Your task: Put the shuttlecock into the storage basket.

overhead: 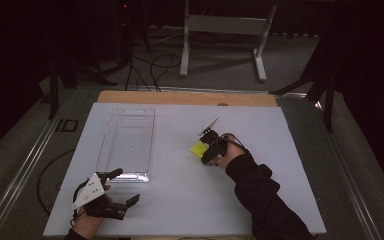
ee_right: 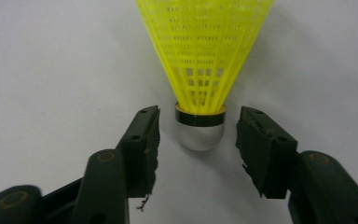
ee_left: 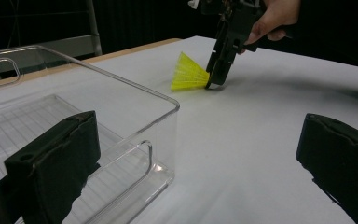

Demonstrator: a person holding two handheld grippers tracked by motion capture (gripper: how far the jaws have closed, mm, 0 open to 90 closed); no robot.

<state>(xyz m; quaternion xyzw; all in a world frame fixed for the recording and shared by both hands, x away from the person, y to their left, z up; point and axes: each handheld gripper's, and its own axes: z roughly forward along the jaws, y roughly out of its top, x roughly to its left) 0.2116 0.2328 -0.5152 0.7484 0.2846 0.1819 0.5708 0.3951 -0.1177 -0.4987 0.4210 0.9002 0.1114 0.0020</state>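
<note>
A yellow plastic shuttlecock (overhead: 198,148) lies on its side on the white table top (overhead: 180,200), right of the middle. In the right gripper view its white cork head (ee_right: 200,133) sits between the two black jaws, with a gap on each side. My right gripper (overhead: 207,155) is open and angled down at the head; the left gripper view shows this right gripper (ee_left: 216,79) just above the shuttlecock (ee_left: 189,73). My left gripper (overhead: 125,187) is open near the front left, just in front of a clear plastic bin (overhead: 127,142).
The clear bin (ee_left: 98,107) has ridged floor and handle cut-outs, and its near corner stands between my left jaws' line of sight. A wooden strip (overhead: 185,97) edges the table's far side. Beyond it are a white metal stand (overhead: 225,30) and cables on the floor.
</note>
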